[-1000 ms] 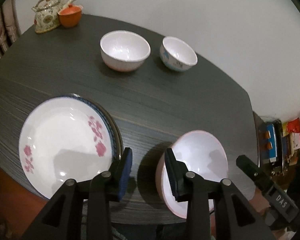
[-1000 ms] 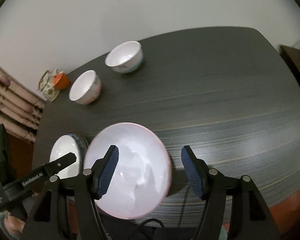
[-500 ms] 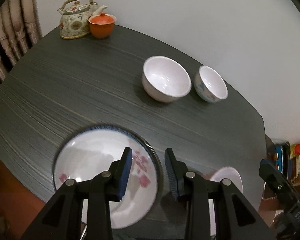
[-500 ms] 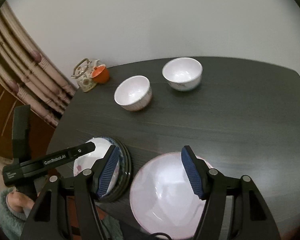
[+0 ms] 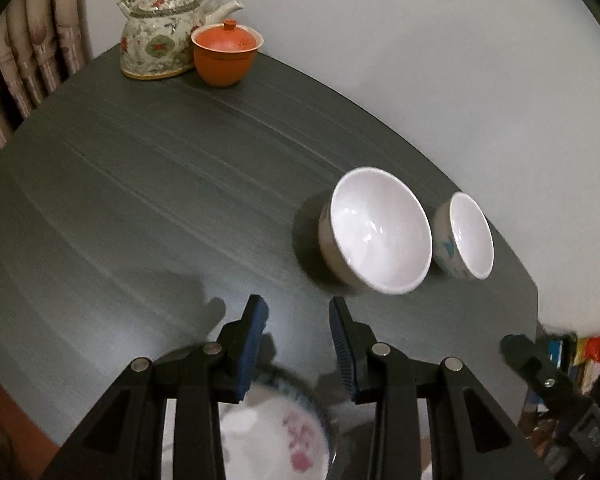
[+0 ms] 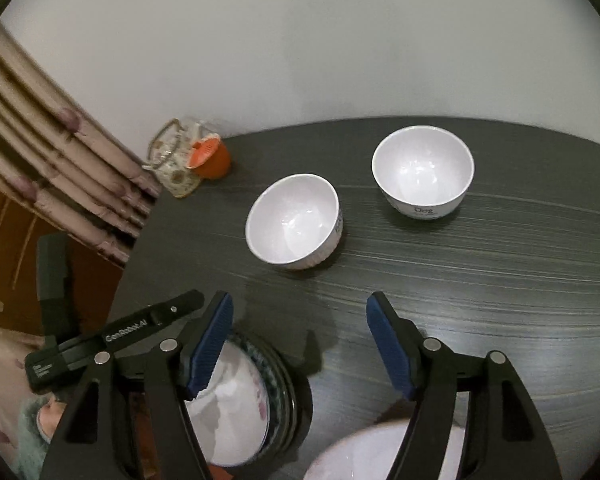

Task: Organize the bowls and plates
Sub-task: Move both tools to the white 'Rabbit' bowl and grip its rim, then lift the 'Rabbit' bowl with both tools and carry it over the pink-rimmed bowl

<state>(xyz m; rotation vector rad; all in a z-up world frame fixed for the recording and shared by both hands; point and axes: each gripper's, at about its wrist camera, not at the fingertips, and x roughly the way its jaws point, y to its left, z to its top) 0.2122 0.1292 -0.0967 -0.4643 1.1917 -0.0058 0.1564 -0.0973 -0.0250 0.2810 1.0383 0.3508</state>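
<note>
Two white bowls stand on the dark table: a ribbed one [image 5: 376, 232] [image 6: 294, 222] and a smaller one with blue print [image 5: 466, 236] [image 6: 422, 172]. A stack of plates, topped by a white plate with pink flowers [image 5: 276, 440] [image 6: 236, 404], lies at the near edge. A large pink-rimmed bowl [image 6: 380, 456] lies at the near edge to the right of the stack. My left gripper [image 5: 298, 346] is open and empty above the far rim of the plate stack. My right gripper [image 6: 300, 348] is open and empty above the table, between the stack and the large bowl.
A patterned teapot [image 5: 164, 34] [image 6: 176, 164] and an orange lidded cup [image 5: 226, 54] [image 6: 210, 158] stand at the table's far left corner. A curtain [image 6: 48, 160] hangs left of the table. A white wall is behind. Cluttered shelves [image 5: 572, 360] are past the right edge.
Both grippers have moved forward over the table toward the two bowls. The plate stack and the large bowl have slid to the bottom of the views. Both jaws stay open.
</note>
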